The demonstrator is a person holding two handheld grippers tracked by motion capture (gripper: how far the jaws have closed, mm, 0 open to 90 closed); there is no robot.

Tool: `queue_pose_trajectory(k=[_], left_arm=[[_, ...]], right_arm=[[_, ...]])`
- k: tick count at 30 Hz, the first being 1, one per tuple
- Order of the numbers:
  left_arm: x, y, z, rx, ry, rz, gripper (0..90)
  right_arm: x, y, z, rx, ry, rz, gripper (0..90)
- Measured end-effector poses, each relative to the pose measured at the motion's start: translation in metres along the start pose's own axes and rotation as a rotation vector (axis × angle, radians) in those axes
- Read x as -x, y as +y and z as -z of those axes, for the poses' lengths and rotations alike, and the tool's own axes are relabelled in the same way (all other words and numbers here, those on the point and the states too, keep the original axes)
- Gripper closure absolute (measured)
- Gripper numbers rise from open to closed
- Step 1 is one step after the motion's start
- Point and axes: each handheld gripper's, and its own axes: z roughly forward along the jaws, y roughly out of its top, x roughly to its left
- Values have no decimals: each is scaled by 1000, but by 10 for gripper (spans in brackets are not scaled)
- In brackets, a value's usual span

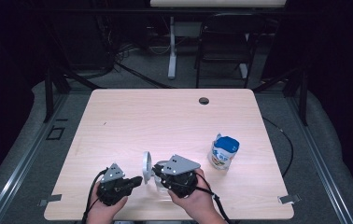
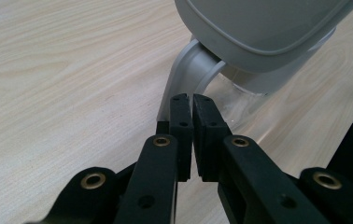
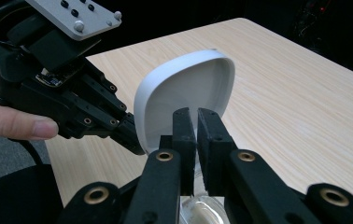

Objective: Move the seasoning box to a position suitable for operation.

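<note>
**Holding the clear jar with its lid flipped up**

I am working near the front edge of the table (image 1: 118,112). My two grippers are sitting close together there, with a small clear jar (image 1: 161,181) between them. Its white lid (image 1: 146,166) is standing up, swung open on a grey hinge arm (image 2: 184,74).

My right gripper (image 3: 197,116) is reaching over the jar. Its jaws are almost closed, with just a thin gap. I am seeing the jar's clear rim low down under them, but I cannot tell if they are pinching anything. The lid is standing just past the tips, its hollow side facing me.

My left gripper (image 2: 192,105) is pointing at the hinge arm. Its jaws are nearly shut too, and the tips are right beside the arm. I cannot tell if they are gripping it or just touching it.

I am guessing the jar is light, hard and smooth, so it could slip or tip. The hinge looks thin and may snap if I am pulling hard. The lid's edge looks like the best place to hold.

A blue and white bottle (image 1: 223,151) is standing well off to the right.
</note>
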Motion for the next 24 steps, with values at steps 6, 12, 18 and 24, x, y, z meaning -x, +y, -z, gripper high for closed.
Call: queue_pose_trajectory(k=[6,12,18,24], left_arm=[[1,-2,-2,-11,-2,-3,844],[1,-4,-3,-10,3,-2,820],[2,-4,-6,-11,9,-3,801],[3,-3,-10,-8,12,-8,782]], right_arm=[[3,-4,3,5,-21,-7,816],[7,-8,8,5,-41,-18,768],[11,-14,14,11,-57,-36,717],[13,-21,20,11,-71,-49,681]])
